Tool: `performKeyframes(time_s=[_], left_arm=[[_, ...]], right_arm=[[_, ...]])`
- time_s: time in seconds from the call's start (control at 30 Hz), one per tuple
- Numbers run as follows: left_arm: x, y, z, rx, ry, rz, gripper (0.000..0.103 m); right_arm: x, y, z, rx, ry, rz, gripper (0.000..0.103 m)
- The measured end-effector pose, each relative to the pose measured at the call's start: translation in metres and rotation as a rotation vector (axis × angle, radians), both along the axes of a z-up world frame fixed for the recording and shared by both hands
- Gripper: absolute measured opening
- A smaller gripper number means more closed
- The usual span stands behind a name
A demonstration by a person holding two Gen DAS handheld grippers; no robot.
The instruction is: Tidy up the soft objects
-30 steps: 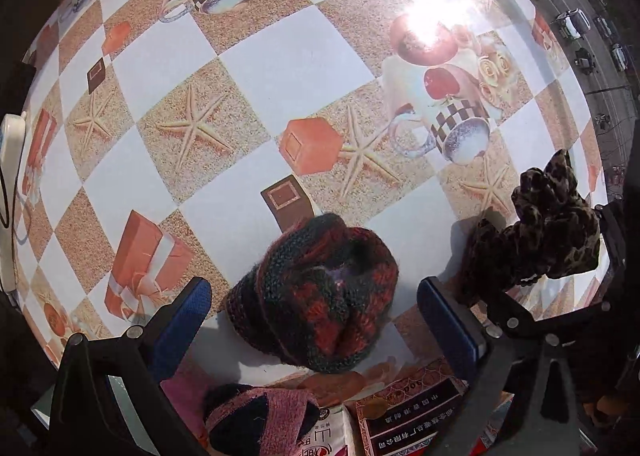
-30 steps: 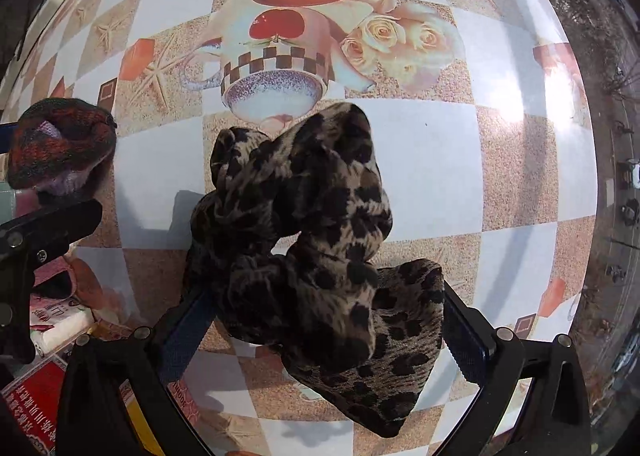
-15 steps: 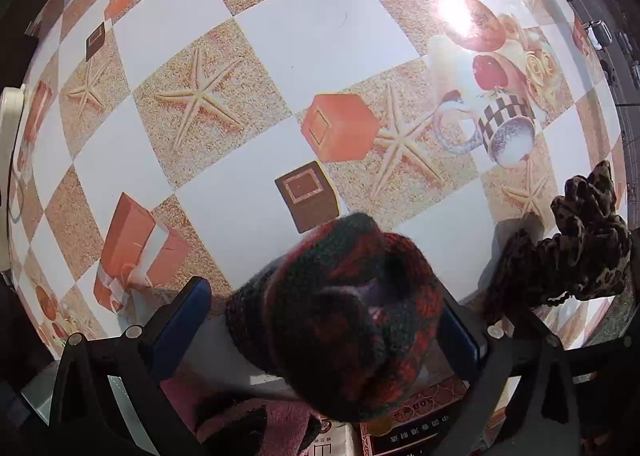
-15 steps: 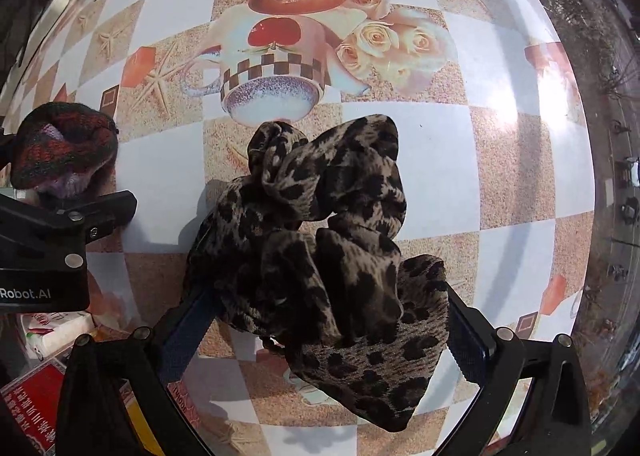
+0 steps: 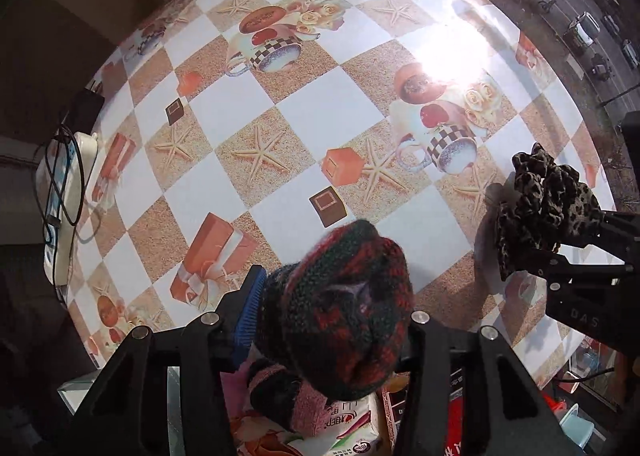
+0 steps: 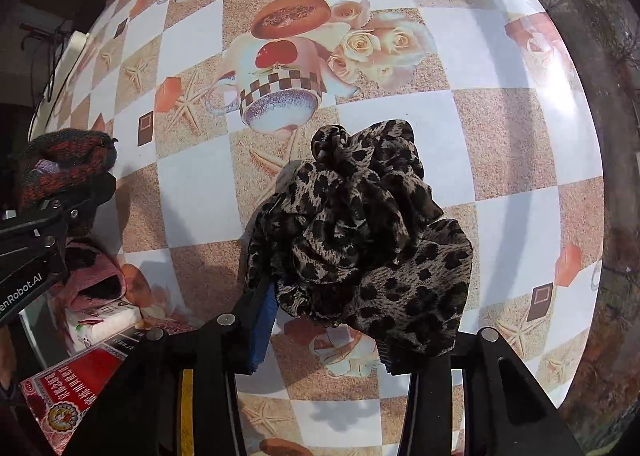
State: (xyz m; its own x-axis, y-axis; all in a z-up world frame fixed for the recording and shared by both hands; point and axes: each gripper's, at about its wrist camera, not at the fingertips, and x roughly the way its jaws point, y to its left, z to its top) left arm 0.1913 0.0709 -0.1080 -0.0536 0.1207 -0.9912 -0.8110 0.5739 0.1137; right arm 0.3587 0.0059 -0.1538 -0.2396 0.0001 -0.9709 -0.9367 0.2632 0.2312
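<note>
My left gripper (image 5: pixel 330 308) is shut on a red and dark green knitted hat (image 5: pixel 340 308) and holds it above the table's near edge. My right gripper (image 6: pixel 324 320) is shut on a bunched leopard-print cloth (image 6: pixel 360 232) and holds it above the table. The cloth also shows at the right of the left wrist view (image 5: pixel 548 208). The hat shows at the left of the right wrist view (image 6: pixel 64 160).
The table (image 5: pixel 320 104) has a checkered cloth printed with cups and starfish. A pink and black knit item (image 5: pixel 288 396) lies on packets (image 5: pixel 344 432) below the near edge. A white power strip (image 5: pixel 64 192) with cables sits at the left edge.
Both grippers have closed on their items and lifted them off the table. Both views have pulled back and now show more of the table.
</note>
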Motion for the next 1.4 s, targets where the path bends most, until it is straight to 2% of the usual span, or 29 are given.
performKeyframes(time_s=[0.13, 0.2, 0.33, 0.53, 0.73, 0.87, 1.0, 1.2, 1.4], left_arm=[[-0.026, -0.019, 0.033, 0.050, -0.023, 0.045, 0.054], [-0.040, -0.011, 0.057, 0.047, -0.036, 0.079, 0.054], [-0.061, -0.038, 0.084, 0.049, -0.056, 0.119, 0.054], [-0.071, -0.082, 0.108, 0.054, -0.071, 0.069, 0.054], [-0.077, -0.110, 0.122, 0.063, -0.115, 0.013, 0.054], [-0.087, -0.121, 0.129, 0.062, -0.156, 0.031, 0.054], [-0.103, -0.127, 0.140, 0.112, -0.180, 0.058, 0.054], [-0.141, -0.126, 0.155, 0.174, -0.222, 0.162, 0.054], [-0.179, -0.133, 0.157, 0.194, -0.240, 0.277, 0.054]], right_arm=[[0.022, -0.016, 0.022, 0.025, 0.061, -0.109, 0.044], [0.028, -0.025, 0.039, 0.053, 0.072, -0.135, 0.044], [0.033, -0.040, 0.074, 0.119, 0.084, -0.160, 0.044], [0.022, -0.059, 0.119, 0.197, 0.089, -0.159, 0.044], [-0.027, -0.063, 0.151, 0.244, 0.108, -0.074, 0.044], [-0.061, -0.061, 0.167, 0.254, 0.104, 0.008, 0.044], [-0.091, -0.062, 0.179, 0.263, 0.126, 0.063, 0.044], [-0.140, -0.062, 0.186, 0.251, 0.118, 0.184, 0.044], [-0.186, -0.061, 0.187, 0.236, 0.102, 0.321, 0.044]])
